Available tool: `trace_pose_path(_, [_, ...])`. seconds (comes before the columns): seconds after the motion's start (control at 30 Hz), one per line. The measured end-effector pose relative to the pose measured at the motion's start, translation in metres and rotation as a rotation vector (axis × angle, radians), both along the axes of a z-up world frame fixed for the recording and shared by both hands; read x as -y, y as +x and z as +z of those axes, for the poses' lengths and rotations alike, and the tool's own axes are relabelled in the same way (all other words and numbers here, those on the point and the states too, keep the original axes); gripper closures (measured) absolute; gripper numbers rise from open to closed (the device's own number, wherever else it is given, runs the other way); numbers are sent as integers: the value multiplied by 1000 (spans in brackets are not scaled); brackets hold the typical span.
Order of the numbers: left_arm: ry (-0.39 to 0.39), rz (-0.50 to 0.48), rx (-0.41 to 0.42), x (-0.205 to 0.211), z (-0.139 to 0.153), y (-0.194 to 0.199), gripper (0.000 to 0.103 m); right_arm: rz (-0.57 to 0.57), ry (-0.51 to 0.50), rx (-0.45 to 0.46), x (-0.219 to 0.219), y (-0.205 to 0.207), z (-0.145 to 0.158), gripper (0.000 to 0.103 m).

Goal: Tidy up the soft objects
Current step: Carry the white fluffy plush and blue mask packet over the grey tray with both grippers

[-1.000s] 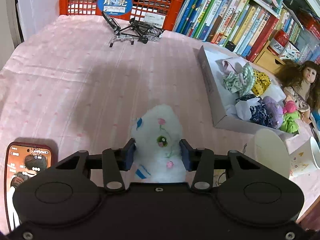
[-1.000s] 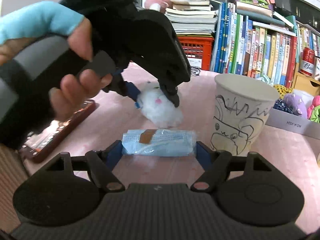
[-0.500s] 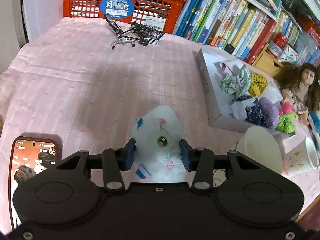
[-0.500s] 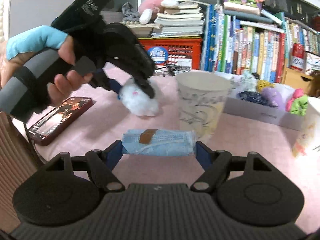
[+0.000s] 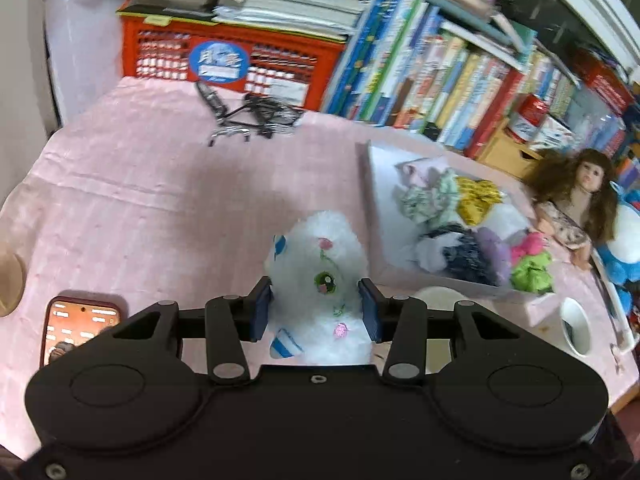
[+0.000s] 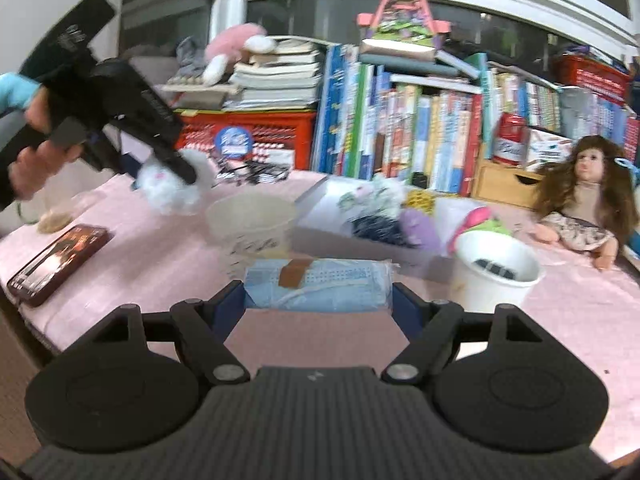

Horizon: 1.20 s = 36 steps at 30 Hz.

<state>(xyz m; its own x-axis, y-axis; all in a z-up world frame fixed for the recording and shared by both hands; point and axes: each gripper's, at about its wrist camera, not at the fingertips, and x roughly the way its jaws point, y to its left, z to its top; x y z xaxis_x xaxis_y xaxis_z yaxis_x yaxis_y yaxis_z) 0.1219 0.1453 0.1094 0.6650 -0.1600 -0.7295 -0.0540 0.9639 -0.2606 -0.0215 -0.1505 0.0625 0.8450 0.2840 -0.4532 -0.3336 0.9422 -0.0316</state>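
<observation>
My left gripper is shut on a fluffy white plush with embroidered flowers, held above the pink tablecloth. The right wrist view shows that same gripper and plush at the left, raised off the table in a person's hand. My right gripper is shut on a blue packaged face mask, pressed end to end between its pads. A grey cardboard box of soft cloth items lies to the right; in the right wrist view the box sits just beyond the mask.
Paper cups stand near the box. A phone lies at the left edge. A doll, a red crate, glasses and a row of books line the back and right.
Both grippers rose with their loads. The right view swung right, so the box, a second cup and the doll came into sight. The left gripper lifted the plush clear of the table.
</observation>
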Motion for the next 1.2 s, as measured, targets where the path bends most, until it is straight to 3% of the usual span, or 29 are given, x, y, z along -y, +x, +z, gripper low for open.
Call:
trace_pose_path(0.4, [143, -77, 105, 63, 33, -10, 60, -59, 28, 86, 34, 21, 33, 24])
trace_pose_path(0.7, [160, -133, 110, 97, 41, 8, 60, -73, 34, 59, 59, 55, 53, 24])
trace_pose_path(1.2, [104, -153, 64, 128, 57, 85, 60, -109, 59, -53, 96, 144, 84, 24])
